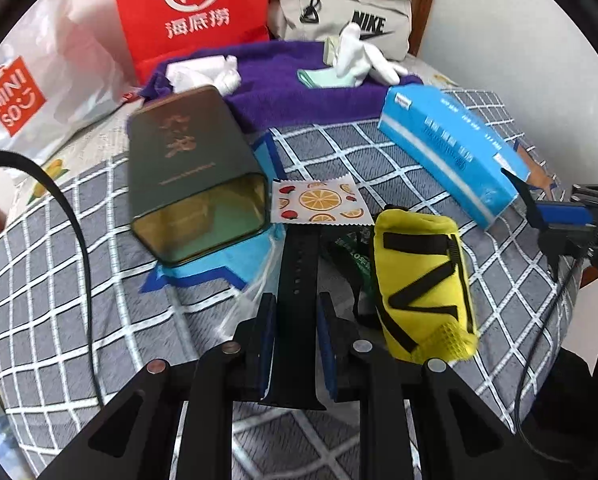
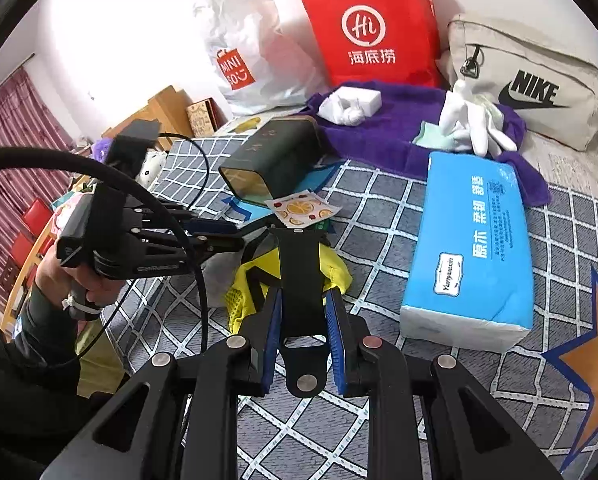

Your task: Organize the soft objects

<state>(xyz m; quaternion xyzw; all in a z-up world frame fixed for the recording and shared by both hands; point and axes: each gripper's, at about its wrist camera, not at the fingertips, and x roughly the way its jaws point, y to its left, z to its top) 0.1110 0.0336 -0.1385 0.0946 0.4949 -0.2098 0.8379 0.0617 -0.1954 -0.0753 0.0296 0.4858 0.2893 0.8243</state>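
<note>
Though over yellow pouch, strap within right claw.

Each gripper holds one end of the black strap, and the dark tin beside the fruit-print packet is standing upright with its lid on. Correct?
Not quite. The dark tin lies on its side, open end showing, no lid on it, clearest in the left wrist view. The black strap and fruit-print packet are as stated.

The left gripper clamps a black strap over the checked bed, between an open-mouthed green tin lying on its side and a yellow pouch, a fruit-print sachet just beyond.
</note>
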